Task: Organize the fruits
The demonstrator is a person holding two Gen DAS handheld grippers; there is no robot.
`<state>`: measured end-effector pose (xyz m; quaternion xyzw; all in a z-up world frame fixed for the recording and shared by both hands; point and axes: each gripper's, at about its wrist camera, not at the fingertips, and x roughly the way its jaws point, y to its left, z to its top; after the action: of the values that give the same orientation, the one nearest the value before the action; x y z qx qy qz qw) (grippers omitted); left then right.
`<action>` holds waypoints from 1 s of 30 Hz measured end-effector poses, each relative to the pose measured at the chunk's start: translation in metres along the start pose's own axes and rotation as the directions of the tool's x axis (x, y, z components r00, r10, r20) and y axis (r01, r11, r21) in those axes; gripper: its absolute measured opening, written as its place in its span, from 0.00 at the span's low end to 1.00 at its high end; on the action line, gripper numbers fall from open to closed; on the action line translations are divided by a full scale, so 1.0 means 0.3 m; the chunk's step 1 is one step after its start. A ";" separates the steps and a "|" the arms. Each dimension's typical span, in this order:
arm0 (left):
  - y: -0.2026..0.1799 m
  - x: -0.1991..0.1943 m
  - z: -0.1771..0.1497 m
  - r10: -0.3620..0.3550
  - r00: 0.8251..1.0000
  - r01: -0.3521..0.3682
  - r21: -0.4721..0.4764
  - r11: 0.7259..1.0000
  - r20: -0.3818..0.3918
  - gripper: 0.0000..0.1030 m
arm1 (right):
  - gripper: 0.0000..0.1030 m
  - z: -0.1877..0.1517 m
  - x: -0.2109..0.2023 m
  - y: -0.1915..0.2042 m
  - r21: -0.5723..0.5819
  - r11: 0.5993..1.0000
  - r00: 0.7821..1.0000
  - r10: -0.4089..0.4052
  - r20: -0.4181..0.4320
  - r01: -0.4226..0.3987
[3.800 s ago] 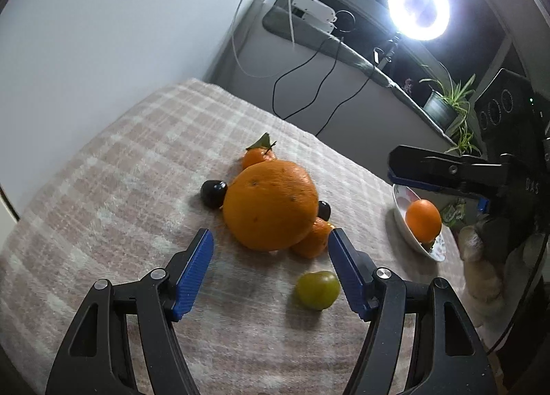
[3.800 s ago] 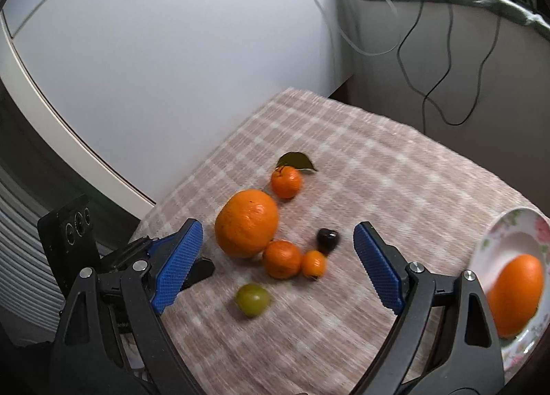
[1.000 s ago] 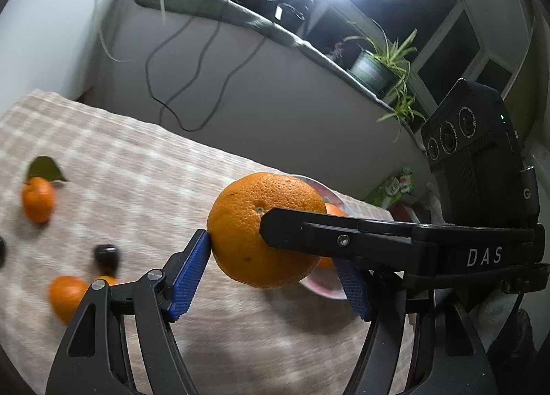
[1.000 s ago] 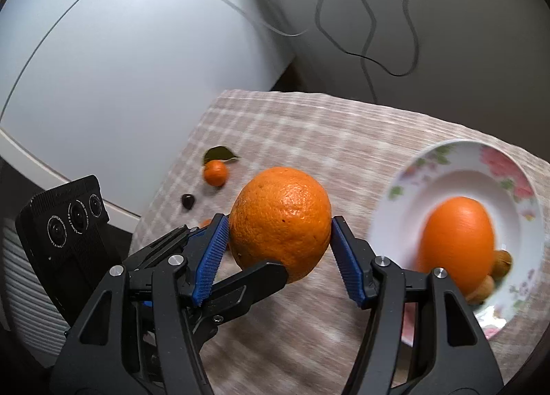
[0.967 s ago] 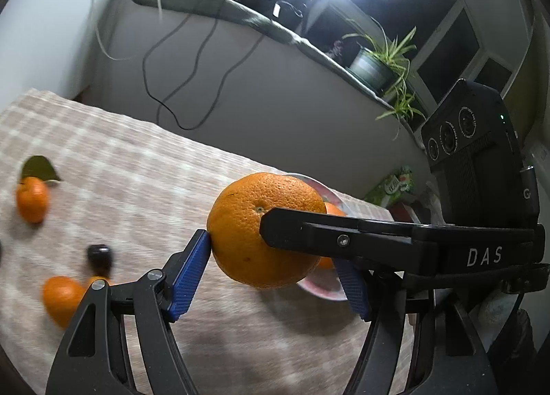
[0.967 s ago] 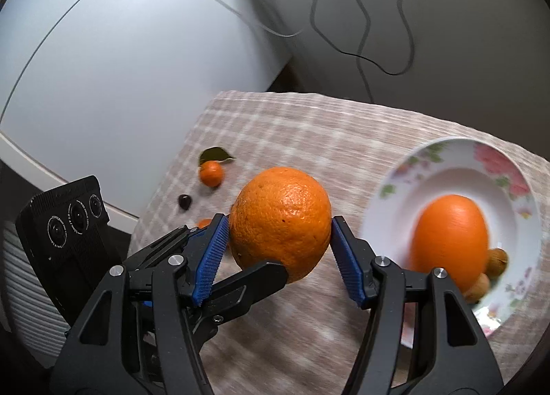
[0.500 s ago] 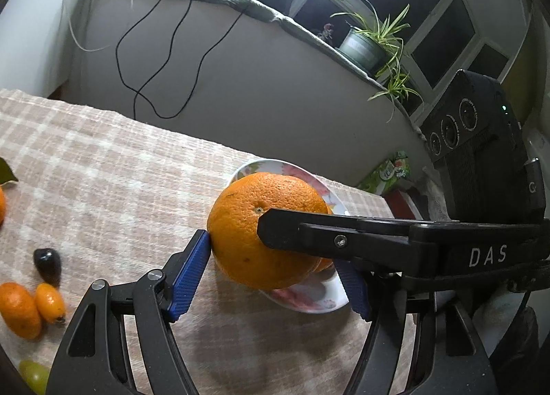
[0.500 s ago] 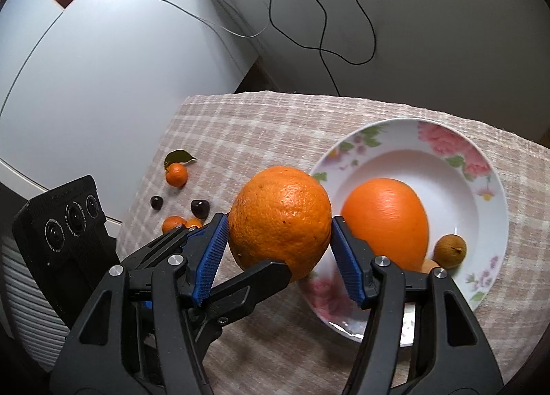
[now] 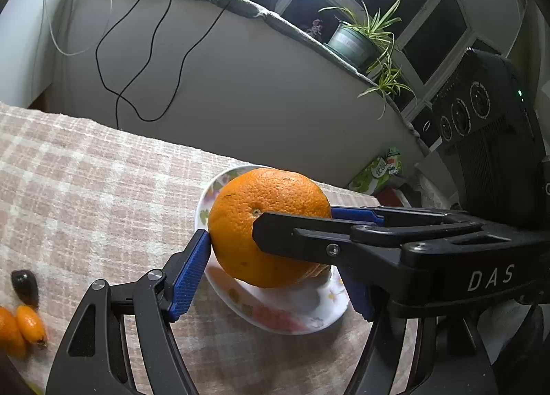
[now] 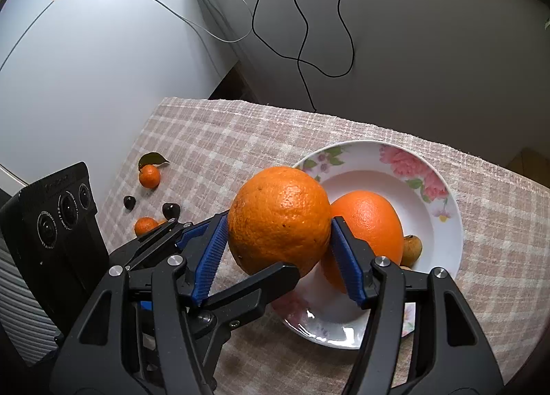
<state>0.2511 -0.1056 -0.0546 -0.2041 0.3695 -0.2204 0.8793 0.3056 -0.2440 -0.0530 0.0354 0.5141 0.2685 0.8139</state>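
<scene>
A large orange [image 9: 264, 223] is gripped from two sides: my left gripper [image 9: 271, 269] and my right gripper [image 10: 278, 252] are both shut on it, crossing each other. It hangs just above the near rim of a white flowered plate [image 10: 443, 219]. The same orange shows in the right wrist view [image 10: 280, 219]. On the plate lie a second orange [image 10: 371, 219] and a small brown fruit [image 10: 410, 245]. The plate also shows under the orange in the left wrist view [image 9: 285, 316].
On the checked tablecloth [image 10: 220, 140] to the left lie a small tangerine with a leaf [image 10: 149, 175], two dark fruits [image 10: 171, 210], and small orange fruits [image 9: 31, 324]. A wall with cables stands behind the table. A potted plant [image 9: 357, 37] sits on the sill.
Both grippers have carried the large orange from the fruit group on the left over to the plate; the plate has come nearer and now lies right under the orange.
</scene>
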 end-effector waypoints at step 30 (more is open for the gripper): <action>-0.042 -0.100 -0.125 0.043 0.998 -0.036 0.134 0.990 -0.050 0.68 | 0.62 0.011 -0.117 0.037 0.000 1.000 0.996 -0.015 0.083 0.015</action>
<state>0.2016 -0.1072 -0.0552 -0.1320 0.3813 -0.2325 0.8850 0.2924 -0.2504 -0.0189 0.0426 0.4799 0.2610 0.8365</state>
